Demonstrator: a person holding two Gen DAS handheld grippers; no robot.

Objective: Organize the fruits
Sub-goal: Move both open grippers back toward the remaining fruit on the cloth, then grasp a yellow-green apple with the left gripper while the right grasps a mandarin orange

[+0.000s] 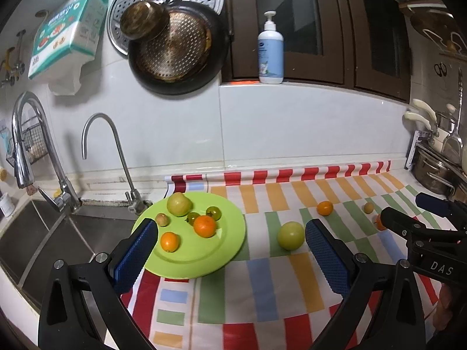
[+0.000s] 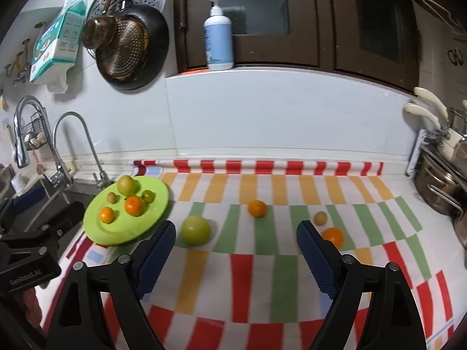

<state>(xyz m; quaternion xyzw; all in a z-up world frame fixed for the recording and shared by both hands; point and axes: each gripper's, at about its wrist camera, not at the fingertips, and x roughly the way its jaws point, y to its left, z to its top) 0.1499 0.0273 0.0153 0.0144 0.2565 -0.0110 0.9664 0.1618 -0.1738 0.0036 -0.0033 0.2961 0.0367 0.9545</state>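
Note:
A lime-green plate (image 1: pixel 189 265) (image 2: pixel 116 233) at the left end of the striped cloth holds several fruits, among them a big green one (image 1: pixel 178 203) and two oranges (image 1: pixel 205 226). On the cloth lie a large green fruit (image 1: pixel 290 235) (image 2: pixel 195 229), an orange (image 1: pixel 325 207) (image 2: pixel 257 208), a small tan fruit (image 1: pixel 368 207) (image 2: pixel 320 218) and another orange (image 2: pixel 332 236). My left gripper (image 1: pixel 230 227) hovers open over the plate's near edge, empty. My right gripper (image 2: pixel 235 227) is open and empty above the cloth, with the green fruit just past its left finger and the orange beside its right one.
A steel sink (image 1: pixel 43 233) with two faucets (image 1: pixel 26 145) lies left of the plate. Pans (image 1: pixel 175 52) hang on the tiled wall, and a soap bottle (image 1: pixel 270 49) stands on the sill. Steel pots (image 1: pixel 432 172) crowd the counter's right end.

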